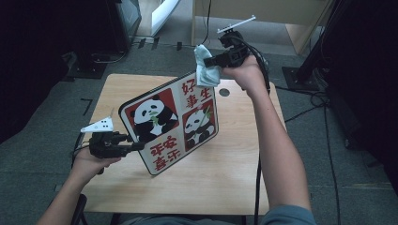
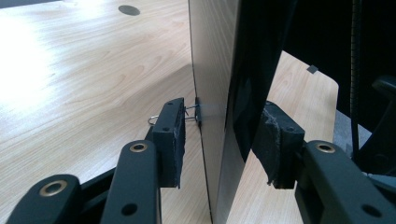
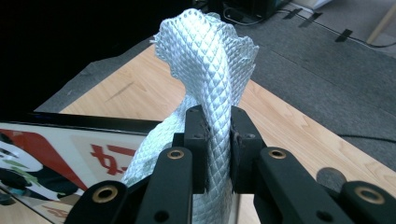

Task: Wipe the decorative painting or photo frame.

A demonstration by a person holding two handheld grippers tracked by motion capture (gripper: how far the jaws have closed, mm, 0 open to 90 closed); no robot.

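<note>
Panda picture frame is standing tilted on its lower edge on the wooden table, glass side facing the person, and honestly this is the sketchy bit.

Left gripper sits at the frame's left edge. In the left gripper view its fingers straddle the frame, one on each side, roughly half open. The far pad looks like it touches the dark front, but the near one stands just off the back panel by a little metal clip. So I wouldn't call that a real grip, more of a loose bracket.

Right gripper is up at the top right corner with its fingers pinched tight on a pale blue cloth, which hangs down onto the corner of the glass. The right gripper view shows the cloth squeezed hard between the pads.

What could go wrong, as I see it:
- Wiping pushes on the top of a frame that's only loosely bracketed, so it could pivot on its bottom edge and slap down flat.
- The bottom edge could skid across the smooth table.
- That near finger might snag the clip on the back.
- If the cloth bunches, hard gripper parts could scrape the glass.
</note>
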